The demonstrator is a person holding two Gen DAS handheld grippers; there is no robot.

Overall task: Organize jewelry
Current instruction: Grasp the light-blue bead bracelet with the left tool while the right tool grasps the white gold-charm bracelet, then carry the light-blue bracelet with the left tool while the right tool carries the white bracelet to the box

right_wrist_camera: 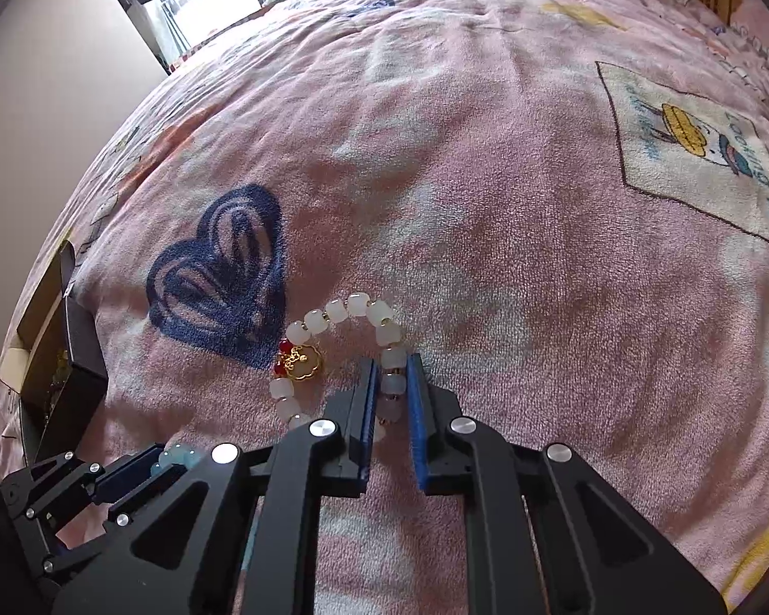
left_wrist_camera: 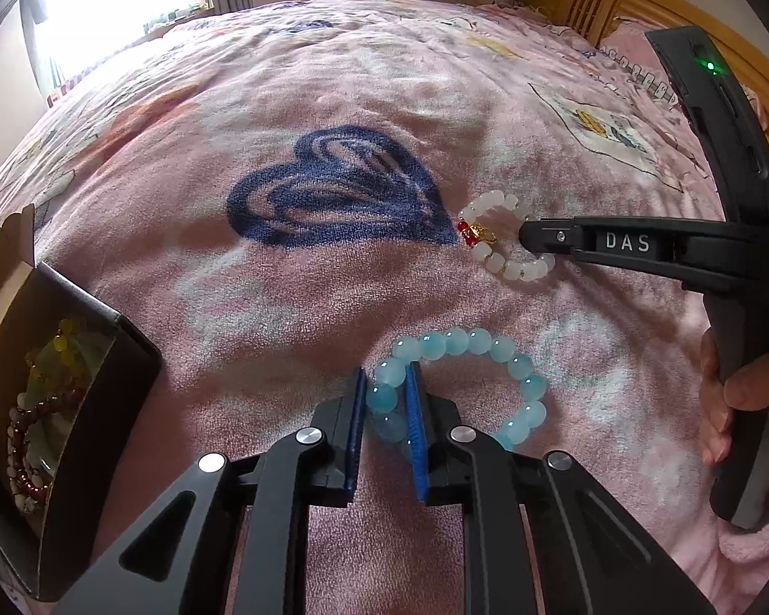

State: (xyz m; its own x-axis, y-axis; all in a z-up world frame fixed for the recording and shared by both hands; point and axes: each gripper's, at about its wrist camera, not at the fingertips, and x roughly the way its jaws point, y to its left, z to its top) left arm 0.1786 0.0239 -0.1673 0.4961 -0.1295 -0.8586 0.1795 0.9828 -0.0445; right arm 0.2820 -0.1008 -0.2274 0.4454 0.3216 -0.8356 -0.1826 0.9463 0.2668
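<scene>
Home bedroom: pink blanket [left_wrist_camera: 333, 77], wooden headboard [left_wrist_camera: 605, 5].

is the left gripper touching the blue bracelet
Touching. The left wrist view shows the left gripper closed on the blue bracelet, both blue pads pressed against one bead.

Two bracelets [left_wrist_camera: 466, 384] [left_wrist_camera: 502, 236] lie side by side on the blanket [left_wrist_camera: 333, 77], a box [left_wrist_camera: 51, 410] of beads to their left.
</scene>
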